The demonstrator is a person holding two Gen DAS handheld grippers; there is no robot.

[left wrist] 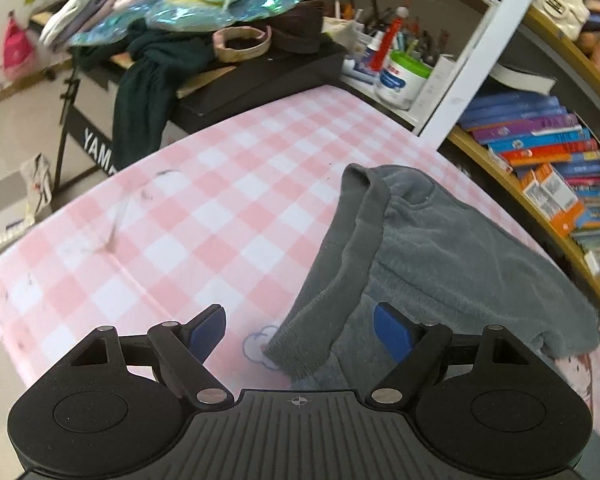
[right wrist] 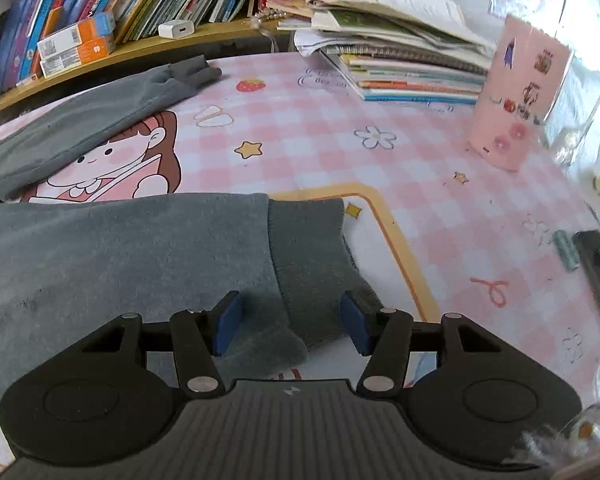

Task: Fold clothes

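On checked vinyl cloth, fuzzy grey garment (ribbed hems) lies rumpled.

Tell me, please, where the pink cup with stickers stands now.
In the right wrist view, the pink cup stands upright at the upper right on the checked tablecloth, just right of the stack of books.

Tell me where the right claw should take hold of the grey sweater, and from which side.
Grip the grey sweater at its ribbed hem band, near the corner that lies flat just ahead of the right claw. Come down from above and close across the edge: the band is thicker, with bare tablecloth beside it.
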